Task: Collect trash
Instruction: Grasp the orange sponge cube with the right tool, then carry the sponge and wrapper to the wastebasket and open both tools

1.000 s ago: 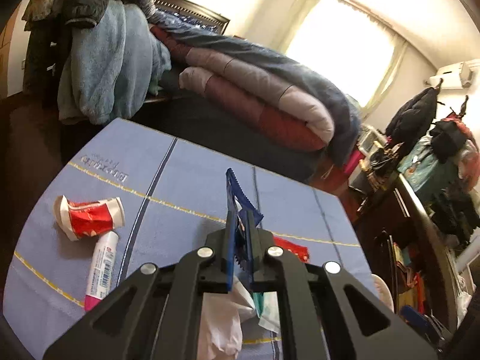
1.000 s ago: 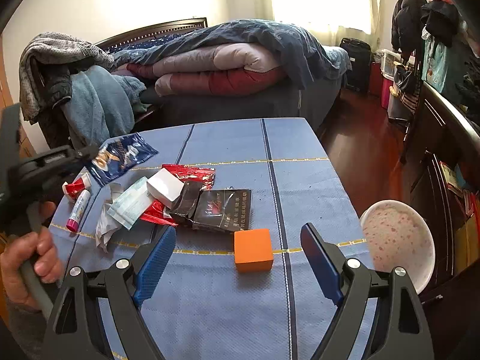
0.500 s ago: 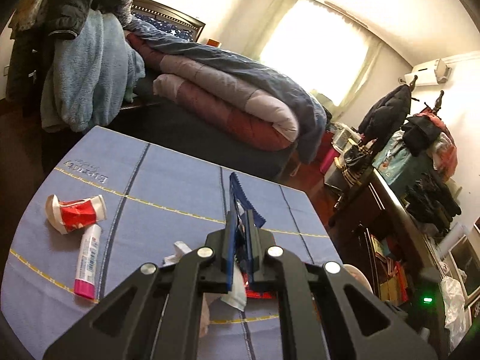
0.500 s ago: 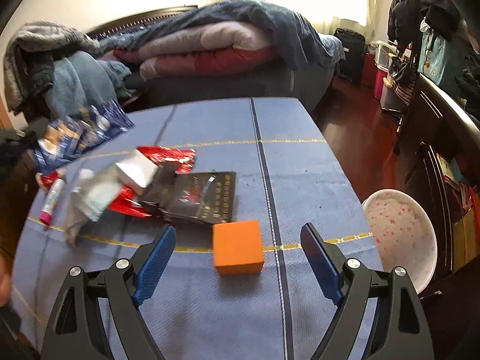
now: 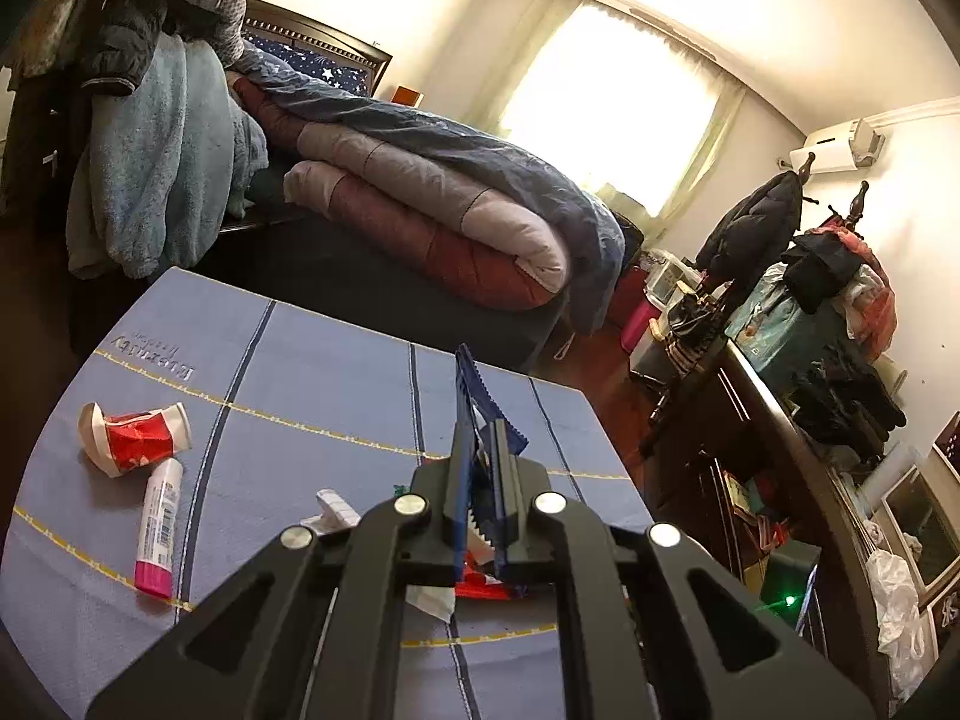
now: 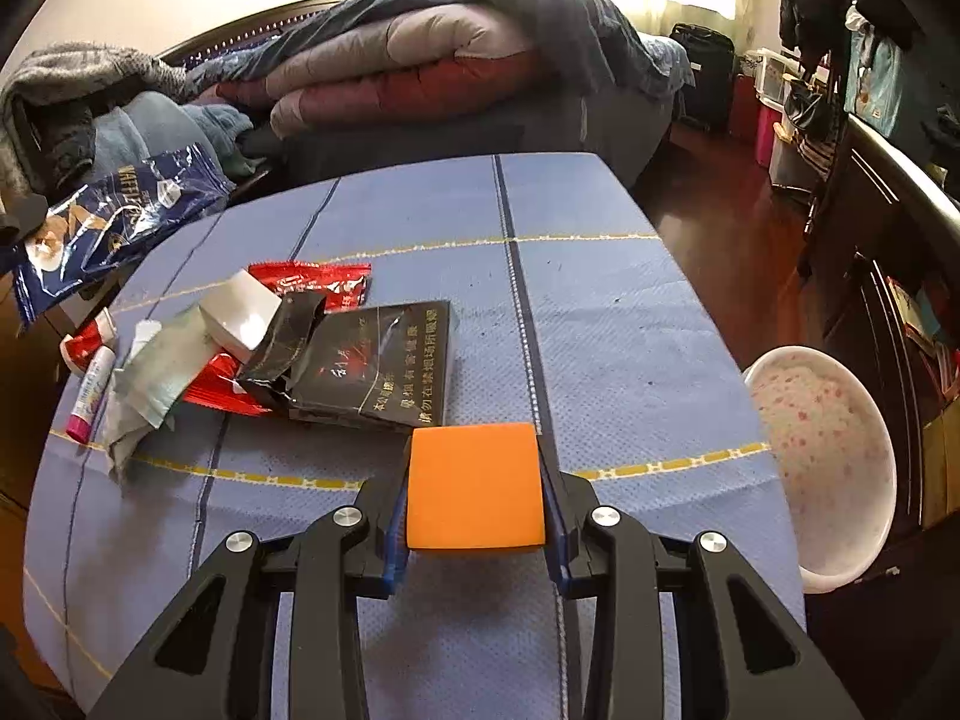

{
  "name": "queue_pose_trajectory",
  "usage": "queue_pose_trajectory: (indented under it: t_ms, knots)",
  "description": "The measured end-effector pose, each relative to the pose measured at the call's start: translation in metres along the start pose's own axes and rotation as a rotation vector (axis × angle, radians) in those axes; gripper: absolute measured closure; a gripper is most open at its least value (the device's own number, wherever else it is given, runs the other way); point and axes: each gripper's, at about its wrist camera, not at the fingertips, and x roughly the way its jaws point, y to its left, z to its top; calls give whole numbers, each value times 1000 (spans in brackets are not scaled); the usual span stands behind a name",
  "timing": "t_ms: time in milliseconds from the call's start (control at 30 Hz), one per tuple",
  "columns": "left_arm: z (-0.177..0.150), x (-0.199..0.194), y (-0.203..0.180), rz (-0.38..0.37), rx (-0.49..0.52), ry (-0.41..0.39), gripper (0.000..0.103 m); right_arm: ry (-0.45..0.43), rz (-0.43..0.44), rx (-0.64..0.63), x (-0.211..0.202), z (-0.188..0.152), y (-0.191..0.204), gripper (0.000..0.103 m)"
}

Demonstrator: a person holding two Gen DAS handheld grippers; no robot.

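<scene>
The right gripper (image 6: 477, 489) clamped an orange block (image 6: 476, 486); the left gripper (image 5: 480, 480) pinched a blue wrapper (image 6: 108, 222). Most litter remained on the table (image 6: 600, 300), nothing yet binned.

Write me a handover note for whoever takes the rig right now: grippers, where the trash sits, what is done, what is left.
Left gripper: shut on the blue snack wrapper, held up off the table at its left edge.
Right gripper: shut on the orange block, at the near middle of the table.
On the table: black carton, white box, red wrapper and crumpled tissue in one pile; crushed red cup and pink-capped tube at far left.
Done: two items gripped. No bin shows; the white bowl stands off the right edge.
Left: drop both, then clear the pile, cup and tube.
</scene>
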Motion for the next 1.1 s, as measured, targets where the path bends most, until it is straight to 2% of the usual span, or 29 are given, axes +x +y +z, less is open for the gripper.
queue_pose_trajectory:
  t_ms: [400,700,1100]
  knots:
    - [-3,0,-36,-32,55,9,95,-57,4,33,-34,1,-25,67]
    - [-16,18,-93,-107,135,43,95,-94,-31,102,-54,-3,-67,67]
    - [-46,55,-176,-222,238,121,95,-132,-111,222,-73,-13,-144,67]
